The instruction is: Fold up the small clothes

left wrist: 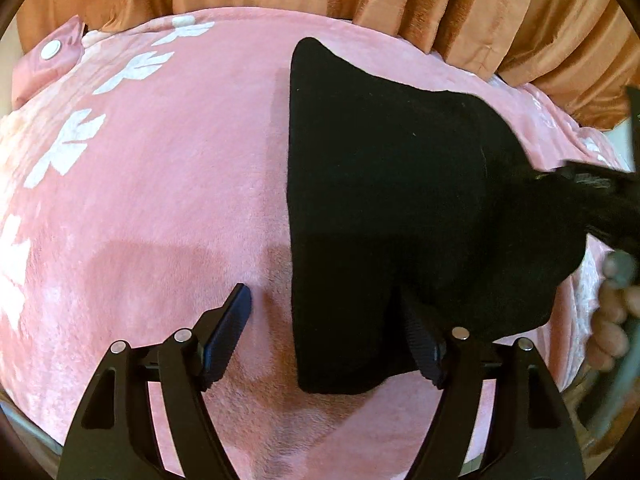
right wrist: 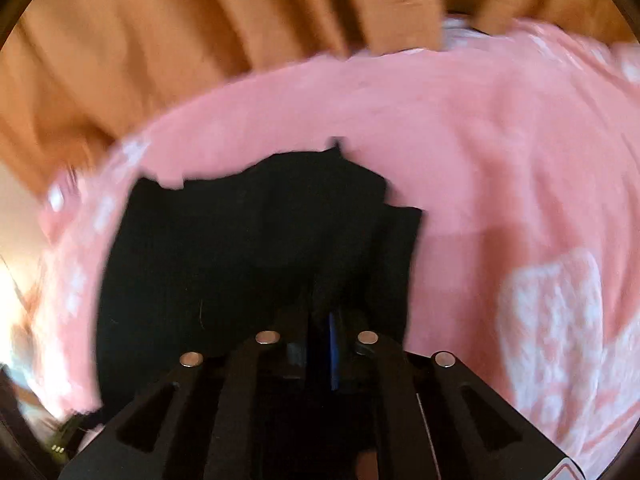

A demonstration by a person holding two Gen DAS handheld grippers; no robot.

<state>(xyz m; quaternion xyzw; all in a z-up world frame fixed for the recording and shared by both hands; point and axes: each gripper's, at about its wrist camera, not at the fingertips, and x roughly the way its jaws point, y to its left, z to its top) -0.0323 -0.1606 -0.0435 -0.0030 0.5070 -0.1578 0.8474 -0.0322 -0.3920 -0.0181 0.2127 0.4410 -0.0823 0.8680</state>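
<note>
Black plastic linkage arms with silver pivot pins fill the bottom of both views. In the left wrist view the left gripper [left wrist: 328, 332] has its jaws wide apart, one ribbed pad bare over the pink cloth, the other half hidden under the near edge of the black knitted garment [left wrist: 392, 200], which they straddle without pinching. That garment lies at centre right on the pink plush blanket with white leaf prints [left wrist: 160, 160], its far corner rising to a rounded point. Only this view shows the right gripper [left wrist: 600, 196] as a dark blur at the right edge, biting the garment's right side, with a person's fingers [left wrist: 612, 320] below it. The right wrist view, smeared by motion, shows the right gripper's [right wrist: 320, 316] jaws drawn narrow on the dark cloth [right wrist: 240, 248], a blue pad edge between them. Orange pleated curtains [right wrist: 180, 40] hang behind.
</note>
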